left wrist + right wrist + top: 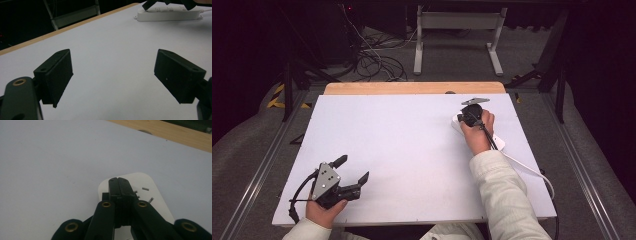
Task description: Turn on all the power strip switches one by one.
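My right gripper is closed tight, holding nothing, over the power strip. It looks hard, light, slippery; grab its long sides. My left gripper is wide open, empty.

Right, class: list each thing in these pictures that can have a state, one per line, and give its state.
left gripper: open, jaws wide apart, nothing between them, held low over the table's near left.
right gripper: shut, jaws pressed together, nothing seen between them, tips over the strip's end.
power strip: lying flat on the table, sockets up, no plug seen in them.
white cable: running from the strip off the table's right edge.
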Action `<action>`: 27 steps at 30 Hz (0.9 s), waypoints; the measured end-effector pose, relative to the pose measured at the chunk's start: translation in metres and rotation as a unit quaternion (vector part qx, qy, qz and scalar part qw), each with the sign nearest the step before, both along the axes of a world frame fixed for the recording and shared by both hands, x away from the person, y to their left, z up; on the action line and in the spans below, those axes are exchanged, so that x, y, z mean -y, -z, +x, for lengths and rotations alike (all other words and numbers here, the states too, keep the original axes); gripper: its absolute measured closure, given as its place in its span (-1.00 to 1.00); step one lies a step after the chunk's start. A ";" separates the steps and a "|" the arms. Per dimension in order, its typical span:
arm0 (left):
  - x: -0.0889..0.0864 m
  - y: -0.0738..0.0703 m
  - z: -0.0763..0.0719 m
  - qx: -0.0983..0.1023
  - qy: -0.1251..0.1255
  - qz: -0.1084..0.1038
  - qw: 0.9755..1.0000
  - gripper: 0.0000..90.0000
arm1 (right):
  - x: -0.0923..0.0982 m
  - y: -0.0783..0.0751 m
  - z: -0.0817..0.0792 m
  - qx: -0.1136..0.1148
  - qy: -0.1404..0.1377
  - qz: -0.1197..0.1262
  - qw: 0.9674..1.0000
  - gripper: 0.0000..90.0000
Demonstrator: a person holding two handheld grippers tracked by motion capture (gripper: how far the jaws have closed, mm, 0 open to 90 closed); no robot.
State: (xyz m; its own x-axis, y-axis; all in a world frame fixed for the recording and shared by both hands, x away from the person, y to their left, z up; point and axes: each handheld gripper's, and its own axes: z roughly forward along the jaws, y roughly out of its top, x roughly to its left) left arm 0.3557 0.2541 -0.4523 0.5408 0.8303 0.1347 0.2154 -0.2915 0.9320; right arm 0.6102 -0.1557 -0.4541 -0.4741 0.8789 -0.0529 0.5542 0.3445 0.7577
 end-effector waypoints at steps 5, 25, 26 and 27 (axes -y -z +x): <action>0.000 0.000 0.000 0.000 0.000 0.000 1.000 -0.65 | -0.001 0.002 0.000 0.001 -0.001 -0.002 1.000 1.00; 0.000 0.000 0.000 0.003 0.000 0.001 1.000 -0.65 | -0.002 0.005 -0.001 0.001 0.008 -0.003 1.000 1.00; 0.000 0.000 0.000 0.003 0.000 0.001 1.000 -0.65 | -0.002 0.005 -0.001 0.001 0.008 -0.003 1.000 1.00; 0.000 0.000 0.000 0.002 0.000 0.000 1.000 -0.65 | -0.002 0.005 -0.001 0.001 0.008 -0.003 1.000 1.00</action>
